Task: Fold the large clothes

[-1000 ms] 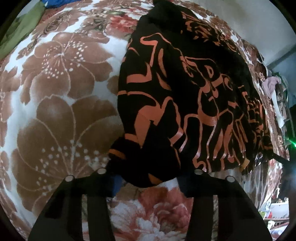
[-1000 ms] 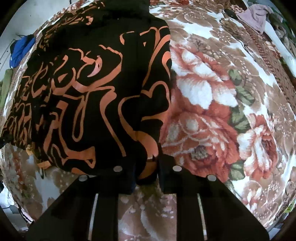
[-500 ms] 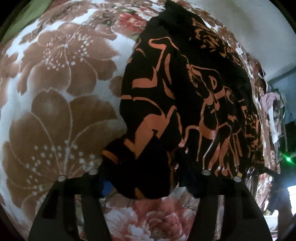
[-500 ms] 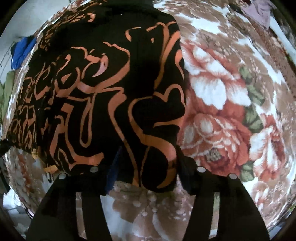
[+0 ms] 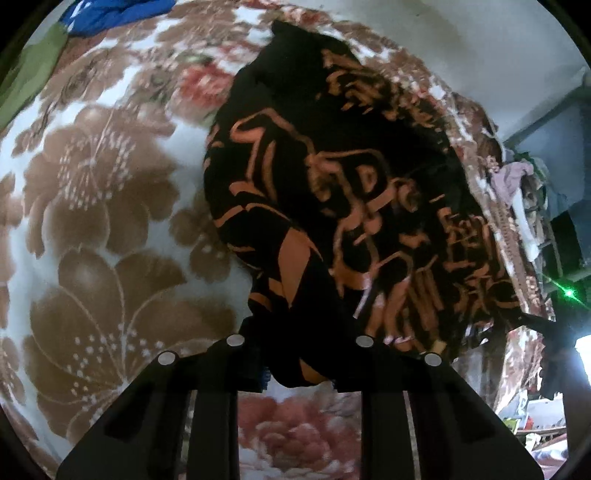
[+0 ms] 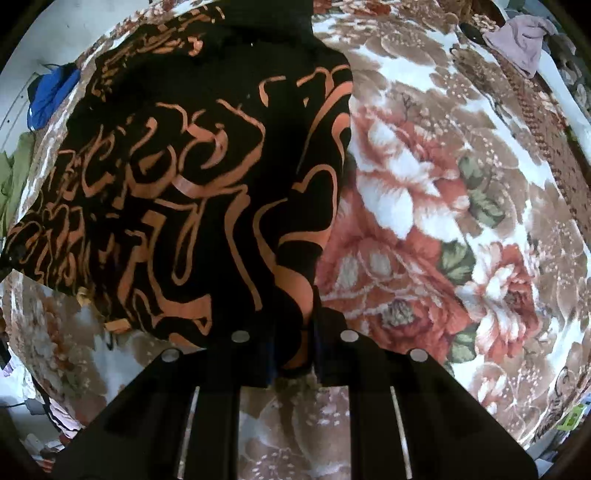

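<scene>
A black garment (image 5: pixel 332 206) with orange scrawled lines lies on a floral blanket (image 5: pixel 96 229), and both grippers hold its near edge.

In the left wrist view the left gripper (image 5: pixel 299 354) sits at 6 o'clock. Its jaws are closing, with a bunched corner of the garment between them and pressed by the pads. From there the cloth spreads up toward 12 and 2 o'clock. A blue cloth (image 5: pixel 118 14) and a green cloth (image 5: pixel 29 70) lie at 11 and 10 o'clock at the blanket's far edge. A pink cloth (image 5: pixel 511 181) lies at 3 o'clock.

In the right wrist view the right gripper (image 6: pixel 293 354) is also at 6 o'clock, clamped tight on a narrow fold of the garment (image 6: pixel 192 184). The cloth fans from there toward 9 and 12 o'clock, over the blanket (image 6: pixel 424 206), whose roses fill the side from 1 to 5 o'clock.

No container shows in either view.
</scene>
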`<state>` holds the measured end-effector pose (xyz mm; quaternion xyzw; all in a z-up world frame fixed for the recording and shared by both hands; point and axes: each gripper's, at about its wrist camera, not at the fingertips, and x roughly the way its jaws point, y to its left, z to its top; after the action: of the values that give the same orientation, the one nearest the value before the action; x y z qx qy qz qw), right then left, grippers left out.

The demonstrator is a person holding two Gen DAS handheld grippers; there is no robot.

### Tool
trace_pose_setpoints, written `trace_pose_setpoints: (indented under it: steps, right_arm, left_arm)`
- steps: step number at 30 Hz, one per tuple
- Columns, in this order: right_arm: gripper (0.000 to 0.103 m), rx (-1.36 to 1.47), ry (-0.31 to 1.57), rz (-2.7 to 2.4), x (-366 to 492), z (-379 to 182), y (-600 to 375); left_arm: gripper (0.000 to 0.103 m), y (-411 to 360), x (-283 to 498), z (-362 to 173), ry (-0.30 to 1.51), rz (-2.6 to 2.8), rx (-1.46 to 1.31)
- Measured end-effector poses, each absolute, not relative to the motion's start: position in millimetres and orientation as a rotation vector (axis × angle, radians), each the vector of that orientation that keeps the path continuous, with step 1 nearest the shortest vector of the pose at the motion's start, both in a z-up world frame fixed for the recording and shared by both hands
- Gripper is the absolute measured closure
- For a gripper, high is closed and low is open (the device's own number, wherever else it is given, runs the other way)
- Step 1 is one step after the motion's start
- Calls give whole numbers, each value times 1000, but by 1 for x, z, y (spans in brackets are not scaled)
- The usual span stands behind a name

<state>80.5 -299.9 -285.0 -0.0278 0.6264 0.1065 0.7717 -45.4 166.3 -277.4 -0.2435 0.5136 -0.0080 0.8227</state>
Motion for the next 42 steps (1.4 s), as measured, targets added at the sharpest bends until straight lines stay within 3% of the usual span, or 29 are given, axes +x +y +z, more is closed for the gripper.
trace_pose_setpoints:
  steps: [13,20,31,42]
  right_arm:
    - [91,-9,1330,304,102,-269,-283]
    - [92,-12,1212,314,130,-228,-277]
    - [92,18,1084,401,207,-169,-236]
    - [92,-59,1002,406,329,-142,-188]
  left_arm:
    - [85,158,-25,-252,1077,-58,-522]
    - [86,164,3,-218,1009,-78,-502]
    - [87,153,92,-155,883,-165,-463]
    - [88,173,221,-126,859,-160,-408]
